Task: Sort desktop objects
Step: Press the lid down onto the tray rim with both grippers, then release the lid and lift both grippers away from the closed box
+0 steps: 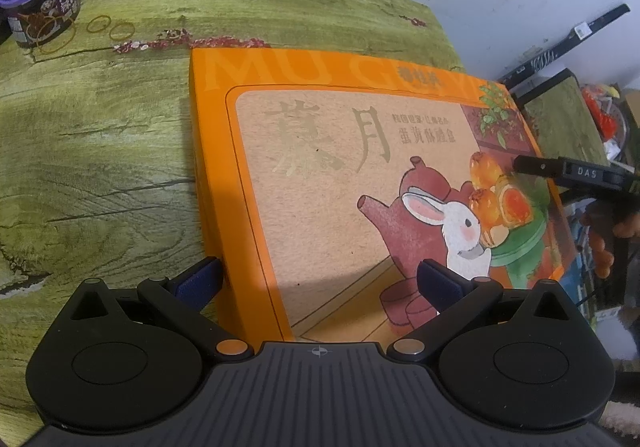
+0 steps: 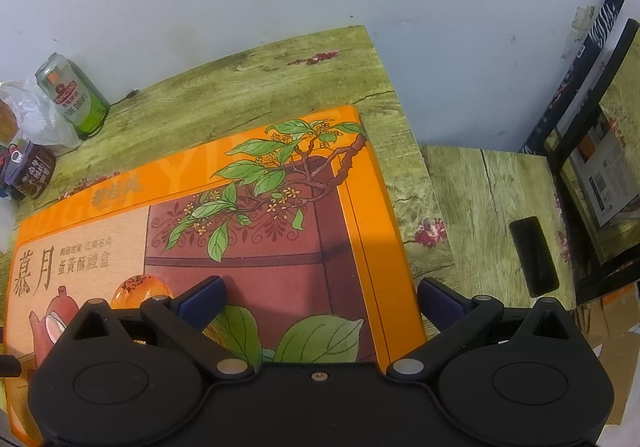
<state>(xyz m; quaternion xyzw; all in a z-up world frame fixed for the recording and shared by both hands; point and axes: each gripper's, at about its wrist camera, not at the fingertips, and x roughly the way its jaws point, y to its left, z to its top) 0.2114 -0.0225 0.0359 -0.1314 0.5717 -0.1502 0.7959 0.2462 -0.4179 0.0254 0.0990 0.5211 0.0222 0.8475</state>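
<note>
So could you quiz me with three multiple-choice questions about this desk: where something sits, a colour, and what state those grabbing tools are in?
1. Where does the green can stand?
A. on the orange gift box
B. at the table's far edge by the wall
C. on the lower side table

2. What colour is the gift box's border?
A. orange
B. blue
C. white

3. How are the left gripper and right gripper?
A. both open, empty
B. both shut on the can
C. one holds the box

Answers: 1 B, the can stands against the white wall; 2 A, orange frames the rabbit picture; 3 A, fingers spread with nothing between.
</note>
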